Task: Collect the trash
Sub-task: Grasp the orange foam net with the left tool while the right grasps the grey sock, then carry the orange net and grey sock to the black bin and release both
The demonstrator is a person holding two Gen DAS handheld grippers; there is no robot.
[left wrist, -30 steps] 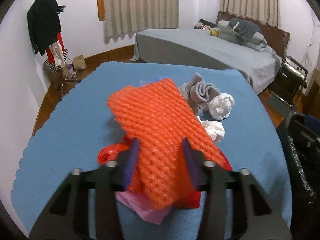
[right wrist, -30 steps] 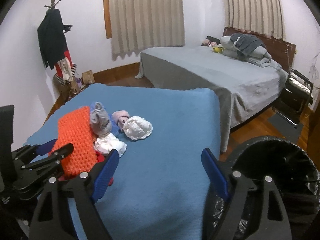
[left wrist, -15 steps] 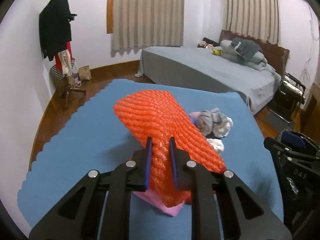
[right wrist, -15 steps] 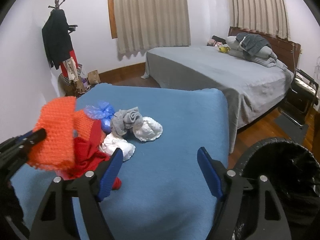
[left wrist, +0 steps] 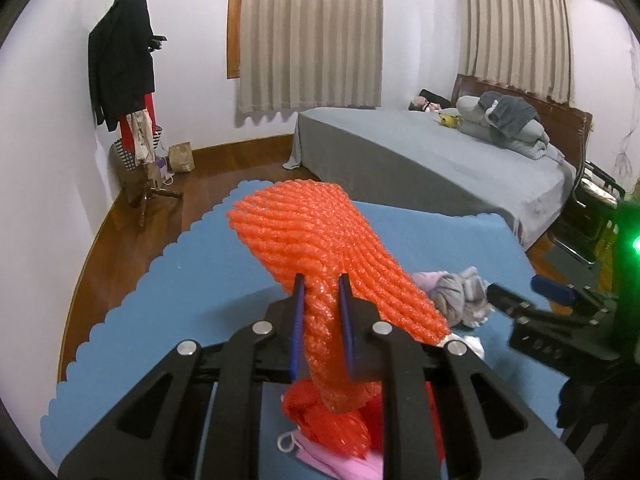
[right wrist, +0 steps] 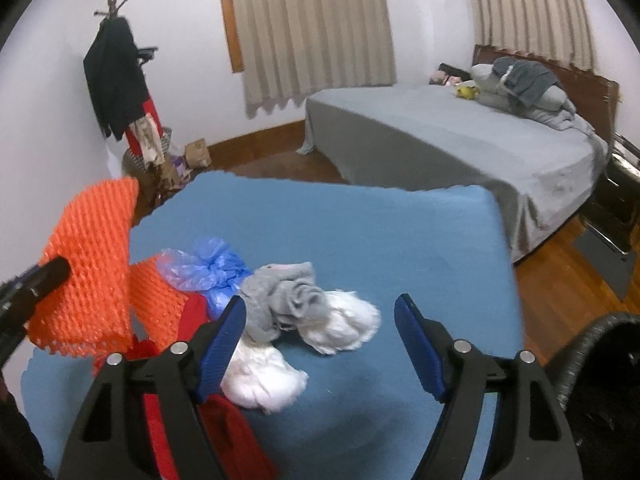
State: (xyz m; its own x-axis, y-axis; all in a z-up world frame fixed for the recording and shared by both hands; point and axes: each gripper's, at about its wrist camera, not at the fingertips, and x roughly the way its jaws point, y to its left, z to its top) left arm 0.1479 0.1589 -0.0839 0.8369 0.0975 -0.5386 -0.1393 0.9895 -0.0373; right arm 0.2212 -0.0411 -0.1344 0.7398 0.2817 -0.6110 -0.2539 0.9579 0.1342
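Observation:
My left gripper [left wrist: 322,292] is shut on an orange foam net [left wrist: 320,248] and holds it up above the blue table [left wrist: 168,288]; the net also shows in the right wrist view [right wrist: 92,264]. My right gripper [right wrist: 320,320] is open and empty, just above a pile of trash: a grey rag [right wrist: 280,296], white crumpled tissues [right wrist: 344,324], a blue plastic bag [right wrist: 208,268], a second orange net [right wrist: 160,300] and red plastic [right wrist: 228,432]. Red netting [left wrist: 332,428] and a pink sheet [left wrist: 340,464] lie under the left gripper.
A black-lined trash bin [right wrist: 600,392] stands at the table's right edge. A grey bed [right wrist: 460,152] is behind the table. A coat rack [left wrist: 128,92] stands in the far left corner on the wooden floor.
My left gripper closed on the orange net and lifted it off the pile. My right gripper moved left and forward over the grey rag and tissues, staying open.

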